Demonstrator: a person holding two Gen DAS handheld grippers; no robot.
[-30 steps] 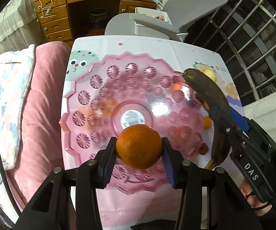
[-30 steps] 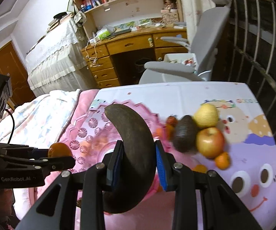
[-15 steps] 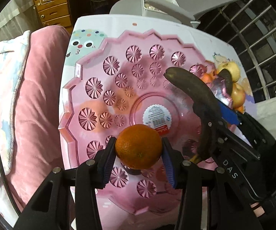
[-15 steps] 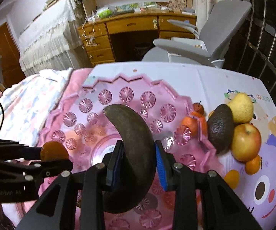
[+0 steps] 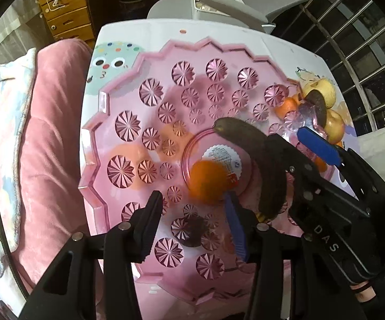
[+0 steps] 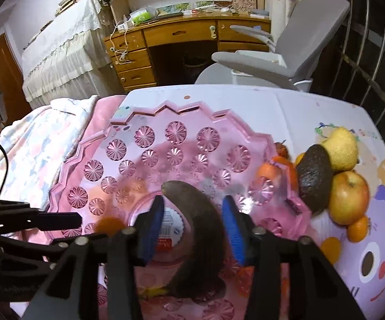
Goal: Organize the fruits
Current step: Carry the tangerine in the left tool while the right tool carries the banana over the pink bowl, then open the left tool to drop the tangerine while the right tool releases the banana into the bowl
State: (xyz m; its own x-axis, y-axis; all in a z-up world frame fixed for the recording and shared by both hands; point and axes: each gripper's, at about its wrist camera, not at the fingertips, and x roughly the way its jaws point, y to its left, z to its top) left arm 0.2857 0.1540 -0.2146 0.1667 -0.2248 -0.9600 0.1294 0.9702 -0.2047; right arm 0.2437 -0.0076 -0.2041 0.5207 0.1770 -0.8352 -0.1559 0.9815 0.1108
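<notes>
while both claws are opening, blurred orange [image 5: 208,180] and blackened banana [image 6: 200,224] sit unpinched.

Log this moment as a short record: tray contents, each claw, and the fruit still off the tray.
tray: pink faceted plastic tray on the cartoon-print tablecloth
in tray: round orange; dark overripe banana
left claw: opening, orange blurred, clear of its pads
right claw: opening, banana between the pads, gaps either side
off tray, right of it: dark avocado, yellow pear, red-yellow apple, small oranges
</notes>
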